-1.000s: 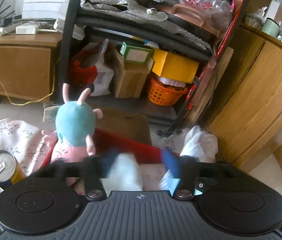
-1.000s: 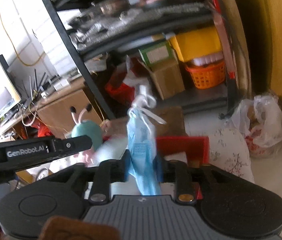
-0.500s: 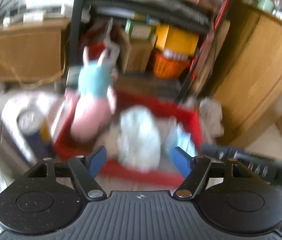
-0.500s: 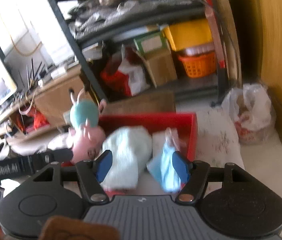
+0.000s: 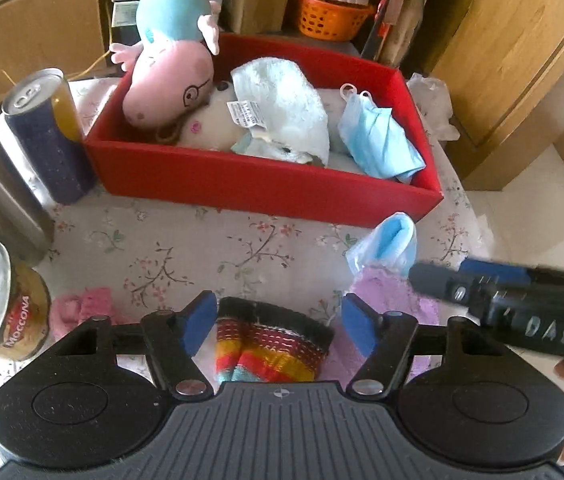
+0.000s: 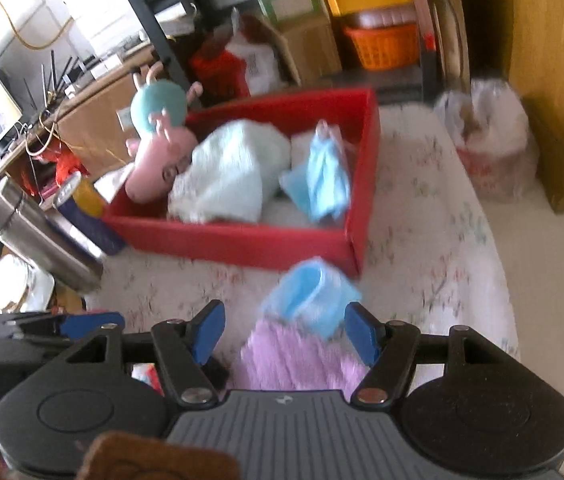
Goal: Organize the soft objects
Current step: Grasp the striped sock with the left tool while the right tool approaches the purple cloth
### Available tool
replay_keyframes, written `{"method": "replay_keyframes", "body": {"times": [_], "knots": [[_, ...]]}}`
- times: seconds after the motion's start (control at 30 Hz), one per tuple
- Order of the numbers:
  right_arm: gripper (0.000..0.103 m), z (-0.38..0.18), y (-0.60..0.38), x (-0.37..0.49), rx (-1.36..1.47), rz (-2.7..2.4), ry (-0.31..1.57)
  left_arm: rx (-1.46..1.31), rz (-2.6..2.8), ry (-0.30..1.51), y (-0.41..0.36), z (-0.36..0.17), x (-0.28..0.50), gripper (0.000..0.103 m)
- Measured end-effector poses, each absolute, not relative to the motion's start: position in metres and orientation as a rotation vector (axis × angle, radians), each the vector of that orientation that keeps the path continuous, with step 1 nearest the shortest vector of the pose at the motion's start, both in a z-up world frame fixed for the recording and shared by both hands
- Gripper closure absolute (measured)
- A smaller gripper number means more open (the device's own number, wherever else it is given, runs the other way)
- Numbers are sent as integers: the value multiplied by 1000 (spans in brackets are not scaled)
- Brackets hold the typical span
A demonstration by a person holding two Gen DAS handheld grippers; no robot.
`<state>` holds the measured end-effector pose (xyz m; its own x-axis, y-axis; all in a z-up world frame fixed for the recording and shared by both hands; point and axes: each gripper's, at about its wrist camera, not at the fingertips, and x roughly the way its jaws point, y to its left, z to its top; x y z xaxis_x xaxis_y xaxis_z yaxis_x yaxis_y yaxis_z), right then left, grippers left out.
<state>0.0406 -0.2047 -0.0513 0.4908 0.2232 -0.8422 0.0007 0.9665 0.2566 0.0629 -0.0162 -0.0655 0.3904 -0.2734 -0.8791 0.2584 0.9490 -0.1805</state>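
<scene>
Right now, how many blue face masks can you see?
2. One blue face mask lies inside the red box, at its right end. Another sits on the floral tablecloth in front of the box. More may be hidden.

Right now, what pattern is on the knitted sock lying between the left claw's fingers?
The knitted sock has rainbow stripes of red, yellow, green and blue under a black cuff; the left wrist view shows it best.

A box (image 5: 265, 184) is sitting on the counter (image 5: 169, 248). A toy pig (image 5: 169, 80), a towel (image 5: 282, 100) and a face mask (image 5: 378, 136) are lying in the box. A can (image 5: 47, 132) is standing just left of the box. In front of the box, a sock (image 5: 273, 348), a fluffy cloth (image 6: 298, 356) and another mask (image 6: 310, 296) are lying on the counter.
</scene>
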Motion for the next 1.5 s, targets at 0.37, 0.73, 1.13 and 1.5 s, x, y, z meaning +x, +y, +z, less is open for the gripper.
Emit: {"method": "replay_keyframes", "body": {"times": [0.37,0.73,1.13,1.5], "knots": [[65,-61,-206,31,273,98,1088,31,-347,1121,-15,-67,60,33],[65,-73,-205,19,306,80,1128,55,-373,1161,-12,-76,55,32],[64,-82,-220,23,389,53,1157,153,-380,1264,-31,-116,59,52],[54,-95,-209,26,423,70,1215,-62,-336,1230,23,-81,51,86]]}}
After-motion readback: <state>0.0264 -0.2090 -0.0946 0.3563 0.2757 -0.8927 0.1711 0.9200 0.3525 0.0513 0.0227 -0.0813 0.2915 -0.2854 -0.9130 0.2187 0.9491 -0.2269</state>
